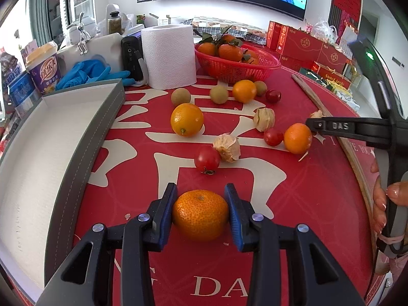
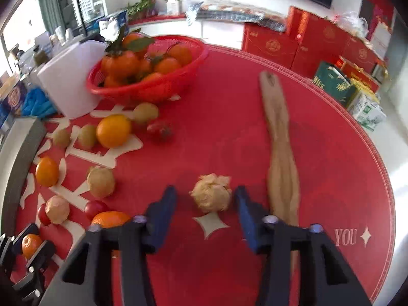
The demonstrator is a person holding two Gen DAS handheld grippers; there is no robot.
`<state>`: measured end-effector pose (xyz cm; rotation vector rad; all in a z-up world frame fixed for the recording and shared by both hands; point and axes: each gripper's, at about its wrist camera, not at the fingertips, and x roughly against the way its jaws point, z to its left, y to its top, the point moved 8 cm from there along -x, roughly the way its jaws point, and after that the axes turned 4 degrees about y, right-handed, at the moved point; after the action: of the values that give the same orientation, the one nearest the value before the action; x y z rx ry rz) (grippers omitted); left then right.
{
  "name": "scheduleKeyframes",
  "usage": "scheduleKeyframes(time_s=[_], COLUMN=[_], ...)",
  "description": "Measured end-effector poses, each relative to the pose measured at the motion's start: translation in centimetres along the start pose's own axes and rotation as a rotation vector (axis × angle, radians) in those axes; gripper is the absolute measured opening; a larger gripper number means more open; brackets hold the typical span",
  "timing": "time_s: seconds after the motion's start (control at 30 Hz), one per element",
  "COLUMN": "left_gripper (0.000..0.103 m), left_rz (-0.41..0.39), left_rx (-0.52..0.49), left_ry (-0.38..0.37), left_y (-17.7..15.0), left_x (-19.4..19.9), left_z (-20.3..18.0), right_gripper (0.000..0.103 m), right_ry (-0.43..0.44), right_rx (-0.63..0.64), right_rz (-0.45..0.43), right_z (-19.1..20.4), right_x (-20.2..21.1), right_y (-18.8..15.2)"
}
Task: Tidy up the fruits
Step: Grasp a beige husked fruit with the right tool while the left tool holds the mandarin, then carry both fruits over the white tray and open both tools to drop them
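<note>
the left gripper (image 1: 201,204) pinches a small dimpled orange mandarin (image 1: 200,214) between its blue pads, low over the round red table mat with cream characters (image 1: 293,199).

the right gripper (image 2: 205,199) has its jaws spread, a papery beige husked physalis (image 2: 211,195) lying between the blue fingers (image 2: 163,211) with a gap on each side, so nothing is gripped; this view is blurred. a long pale wooden spatula (image 2: 278,137) lies at 3 o'clock of that fruit, just beside the right finger.

in the left wrist view the loose fruit sits at 12 o'clock of the held mandarin: a red cherry tomato (image 1: 207,160), a second dry husked physalis (image 1: 227,148) touching it, and a smooth orange kumquat-like fruit (image 1: 187,119) further out. a red plastic mesh basket of leafy tangerines (image 1: 237,66) stands beyond them, with a white paper towel roll (image 1: 168,56) at its 9 o'clock. a grey-rimmed white rectangular tray (image 1: 51,153) lies at 9 o'clock of the left gripper, on the mat's edge.
</note>
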<state>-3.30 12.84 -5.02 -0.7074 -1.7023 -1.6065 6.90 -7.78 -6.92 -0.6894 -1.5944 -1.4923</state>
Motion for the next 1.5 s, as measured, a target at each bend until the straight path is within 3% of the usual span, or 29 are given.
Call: scheduleKeyframes(time_s=[0.1,0.33,0.57,0.7,0.9,1.17,1.33,1.37,1.43,1.47,1.5], left_gripper=[0.041,0.041,0.041,0.041,0.041,0.041,0.045,0.048,0.063,0.065,0.068], left_rz=[-0.003,-0.008,-0.071,-0.124,-0.161,-0.102,-0.047,-0.044,-0.053,-0.063,-0.08], left_rx=[0.02,0.037,0.055,0.096,0.18,0.293,0.29,0.285,0.281,0.28,0.273], left_ry=[-0.019,-0.021,-0.031,0.0,0.138,0.268,0.275,0.285,0.283,0.277,0.267], left_y=[-0.1,-0.2,0.9,1.9,1.8,-0.6,-2.0,-2.3,-2.3,-2.2,-2.0], left_x=[0.1,1.0,4.4,6.7,8.3,6.8,4.9,4.7,5.0,5.3,5.9], left_z=[0.3,1.3,2.8,5.9,13.7,22.4,23.7,23.8,23.5,23.3,22.8], right_gripper=[0.025,0.025,0.025,0.025,0.025,0.025,0.026,0.027,0.062,0.097,0.103], right_ry=[0.096,0.153,0.261,0.321,0.447,0.544,0.55,0.547,0.517,0.489,0.464], right_rx=[-0.056,-0.137,-0.095,-0.028,0.102,0.288,0.333,0.343,0.341,0.324,0.306], right_rz=[-0.027,-0.064,-0.087,-0.082,-0.045,0.011,0.058,0.071,0.084,0.065,0.037], right_z=[-0.5,-2.5,1.6,6.3,16.3,30.2,34.0,34.3,34.1,33.4,32.4], right_x=[0.7,3.4,6.1,6.8,7.1,5.7,3.9,3.6,3.3,3.4,3.8], right_y=[-0.6,-1.9,-0.7,-0.3,-0.3,-1.2,-1.7,-1.8,-1.9,-1.8,-1.6])
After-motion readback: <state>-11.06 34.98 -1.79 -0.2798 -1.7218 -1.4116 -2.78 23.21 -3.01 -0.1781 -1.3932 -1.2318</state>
